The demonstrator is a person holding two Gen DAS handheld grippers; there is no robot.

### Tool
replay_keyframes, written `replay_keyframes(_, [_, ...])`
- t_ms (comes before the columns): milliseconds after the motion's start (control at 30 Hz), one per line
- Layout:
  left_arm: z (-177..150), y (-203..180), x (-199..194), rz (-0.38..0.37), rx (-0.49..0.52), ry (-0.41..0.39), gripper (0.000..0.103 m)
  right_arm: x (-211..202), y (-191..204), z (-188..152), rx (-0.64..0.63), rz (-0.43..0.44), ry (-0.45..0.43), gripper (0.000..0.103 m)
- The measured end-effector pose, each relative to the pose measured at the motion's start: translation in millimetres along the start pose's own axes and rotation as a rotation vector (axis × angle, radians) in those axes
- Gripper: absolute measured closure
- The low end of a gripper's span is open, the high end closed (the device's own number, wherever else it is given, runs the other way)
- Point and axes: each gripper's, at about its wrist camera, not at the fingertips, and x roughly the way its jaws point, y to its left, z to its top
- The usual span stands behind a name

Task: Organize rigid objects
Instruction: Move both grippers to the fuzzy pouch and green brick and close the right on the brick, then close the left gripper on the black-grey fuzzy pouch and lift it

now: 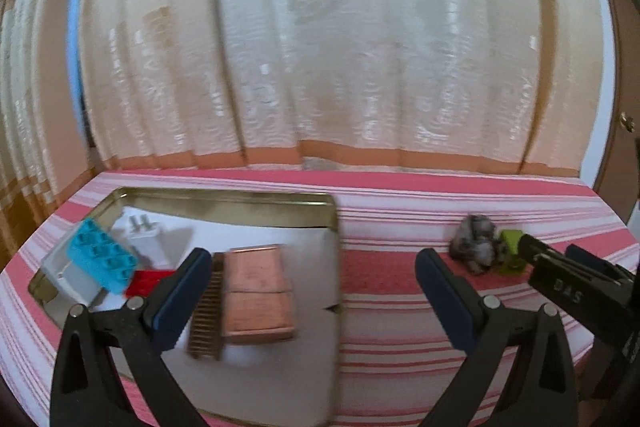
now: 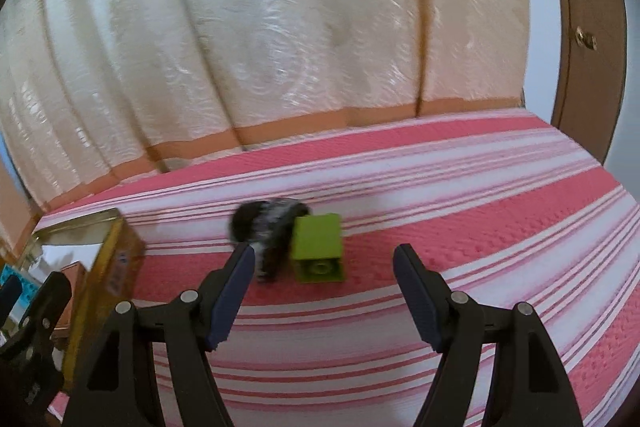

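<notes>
A lime green block (image 2: 318, 247) lies on the striped cloth, touching a dark grey fuzzy lump (image 2: 264, 227) on its left. My right gripper (image 2: 324, 253) is open, and the block sits just ahead of its tips, clear of both pads. In the left wrist view the same green block (image 1: 510, 253) and fuzzy lump (image 1: 474, 243) are at the right, with the right gripper (image 1: 556, 255) beside them. My left gripper (image 1: 312, 261) is open and holds nothing, above the right part of a gold-rimmed tin tray (image 1: 224, 197). The tray holds a blue brick (image 1: 102, 255), a red brick (image 1: 146, 281), a white plug (image 1: 146, 241) and copper staple blocks (image 1: 256, 291).
The tin's gold side wall (image 2: 116, 259) stands at the left of the right wrist view, with the left gripper (image 2: 36, 307) beyond it. A cream curtain (image 1: 320, 47) hangs behind the bed. A brown door (image 2: 588, 39) is at the right. Pink striped cloth (image 2: 480, 187) stretches right of the block.
</notes>
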Motion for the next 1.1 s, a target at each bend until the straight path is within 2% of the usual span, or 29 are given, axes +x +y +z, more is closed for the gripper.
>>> replay_keyframes(133, [1.7, -22.5, 2.6, -0.033, 0.033, 0.004, 0.0, 11.5, -17.4, 4.1, 0.044, 0.013, 0.05, 0.029])
replay_keyframes(267, [5.9, -42.0, 8.3, -0.042, 0.064, 0.019, 0.001, 25.6, -15.3, 4.5, 0.032, 0.053, 0.114, 0.029])
replay_keyframes(467, [7.9, -47.0, 20.3, -0.038, 0.053, 0.059, 0.001, 43.6, -15.0, 10.4, 0.03, 0.062, 0.157, 0.03])
replay_keyframes(600, [9.4, -53.0, 25.1, -0.011, 0.08, 0.055, 0.001, 54.4, -15.5, 13.9, 0.015, 0.077, 0.19, 0.047])
replay_keyframes(633, [10.4, -54.7, 26.7, -0.007, 0.082, 0.056, 0.001, 54.3, -15.6, 14.7, 0.011, 0.078, 0.186, 0.056])
replay_keyframes(700, [12.0, -57.9, 29.6, -0.008, 0.084, 0.062, 0.001, 57.0, -16.7, 15.2, 0.004, 0.085, 0.198, 0.066])
replay_keyframes(800, [15.0, -65.6, 33.1, -0.017, 0.104, 0.065, 0.001, 54.6, -20.6, 15.9, -0.024, 0.05, 0.192, 0.069])
replay_keyframes(900, [18.4, -76.1, 38.6, -0.027, 0.121, 0.071, 0.001, 47.2, -33.0, 20.7, 0.006, 0.038, 0.168, 0.069])
replay_keyframes(1033, [21.3, -92.2, 54.2, -0.11, 0.111, 0.122, 0.002, 29.4, -52.7, 31.6, 0.075, 0.019, 0.091, 0.069])
replay_keyframes(1100, [20.9, -102.0, 69.7, -0.155, 0.105, 0.182, 0.002, 23.5, -60.0, 34.3, 0.101, 0.007, 0.061, 0.069])
